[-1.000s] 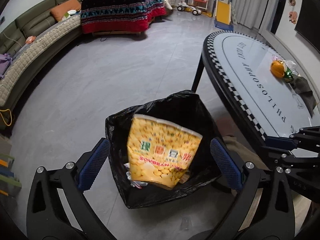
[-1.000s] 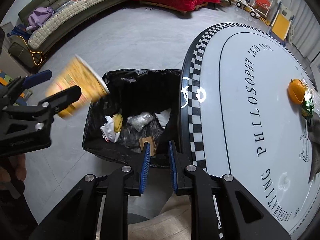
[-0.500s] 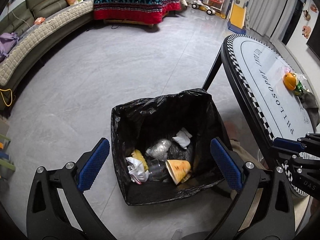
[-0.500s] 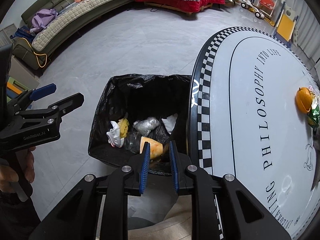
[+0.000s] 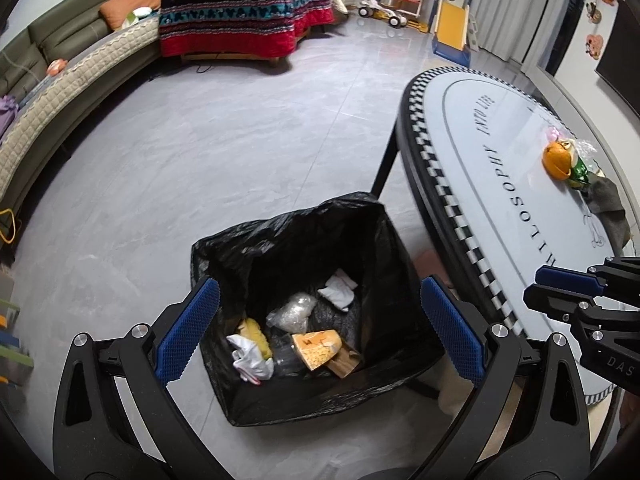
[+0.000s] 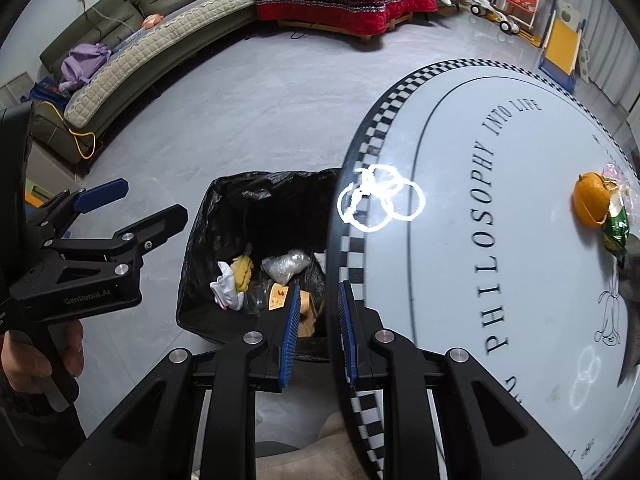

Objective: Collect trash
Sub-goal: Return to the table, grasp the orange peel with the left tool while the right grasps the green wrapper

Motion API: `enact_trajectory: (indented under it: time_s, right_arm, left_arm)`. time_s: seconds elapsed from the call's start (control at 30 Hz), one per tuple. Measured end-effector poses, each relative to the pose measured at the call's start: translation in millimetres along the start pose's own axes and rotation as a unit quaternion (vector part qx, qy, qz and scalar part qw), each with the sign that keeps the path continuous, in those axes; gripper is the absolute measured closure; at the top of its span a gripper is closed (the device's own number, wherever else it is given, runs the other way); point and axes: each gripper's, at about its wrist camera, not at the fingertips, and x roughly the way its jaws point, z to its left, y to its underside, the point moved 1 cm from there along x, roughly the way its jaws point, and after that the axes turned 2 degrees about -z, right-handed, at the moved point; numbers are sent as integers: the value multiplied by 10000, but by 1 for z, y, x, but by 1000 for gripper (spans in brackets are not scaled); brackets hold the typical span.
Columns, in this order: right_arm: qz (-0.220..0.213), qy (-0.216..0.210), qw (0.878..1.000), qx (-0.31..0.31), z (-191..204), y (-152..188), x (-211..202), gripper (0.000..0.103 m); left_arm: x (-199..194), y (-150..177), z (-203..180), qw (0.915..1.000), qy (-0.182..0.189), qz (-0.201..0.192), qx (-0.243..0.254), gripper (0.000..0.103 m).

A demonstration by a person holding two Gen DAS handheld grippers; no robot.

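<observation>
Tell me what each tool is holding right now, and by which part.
Nothing. The left tool is open and empty above the trash bag; the right tool is nearly closed with nothing between its pads.

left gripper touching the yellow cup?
Apart. Left wrist view: left gripper is open and empty above the bin; yellow cup lies at its bottom.

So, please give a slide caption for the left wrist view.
Open left gripper above black trash bag; yellow cup lies inside.
</observation>
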Motion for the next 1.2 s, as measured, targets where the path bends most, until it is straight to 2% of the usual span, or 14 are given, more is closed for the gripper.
enact_trajectory:
  time_s: [0.1, 0.2, 0.5, 0.87, 1.2]
  right_arm:
    - [-58, 22, 9999, 98, -17, -2, -8, 81]
    - [-158, 121, 9995, 238, -39, -4, -15, 70]
    - [-306, 363, 9965, 692, -110, -6, -34, 69]
    - [-440, 621, 9871, 1408, -219, -5, -50, 69]
    - [-488, 709, 9759, 2003, -307, -15, -39, 69]
  left_arm:
    - [2, -11, -19, 9999, 63, -15, 146, 6]
    - [4, -22, -43, 9993, 150, -29, 339, 6]
    - [21, -52, -121, 9950, 462, 20, 881, 6]
    - [55, -75, -219, 9859, 875, 175, 1413, 6]
    - [93, -100, -288, 9775, 1261, 256, 1671, 6]
